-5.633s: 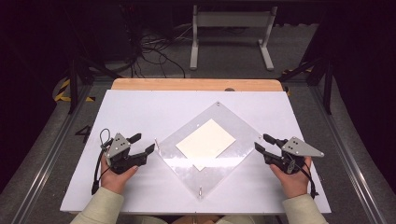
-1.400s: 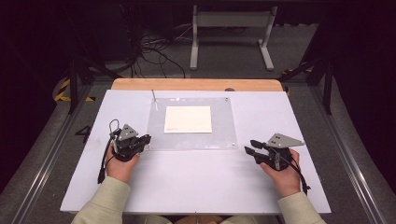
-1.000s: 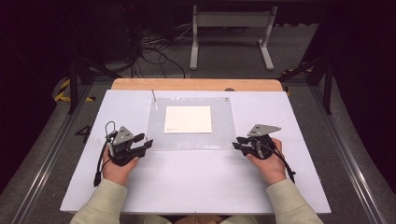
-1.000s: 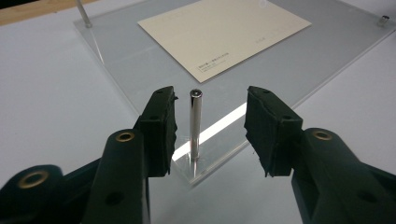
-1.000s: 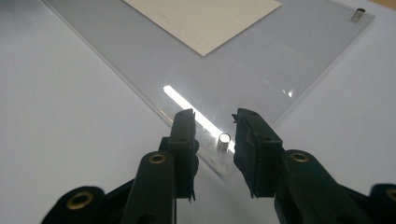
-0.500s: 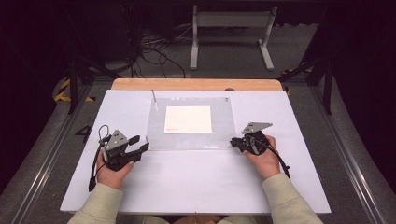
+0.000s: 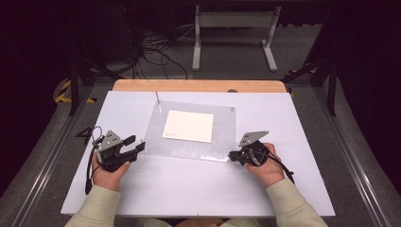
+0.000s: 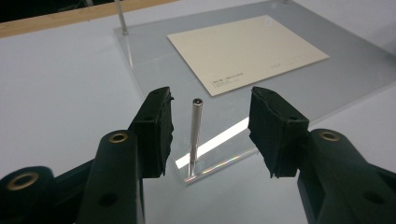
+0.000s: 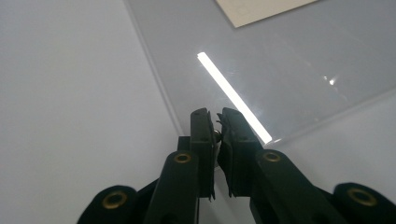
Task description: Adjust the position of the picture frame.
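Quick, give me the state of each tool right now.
Left tool: open, jaws either side of the upright metal pin, not touching it.
Right tool: shut on a small pin at the clear plate's corner.

Bare white table (image 7: 189, 189) is lying open along the near side, while thin upright metal posts (image 8: 194, 135) are standing at the clear acrylic plate's (image 7: 222, 142) corners, blocking low sweeps across its edges.
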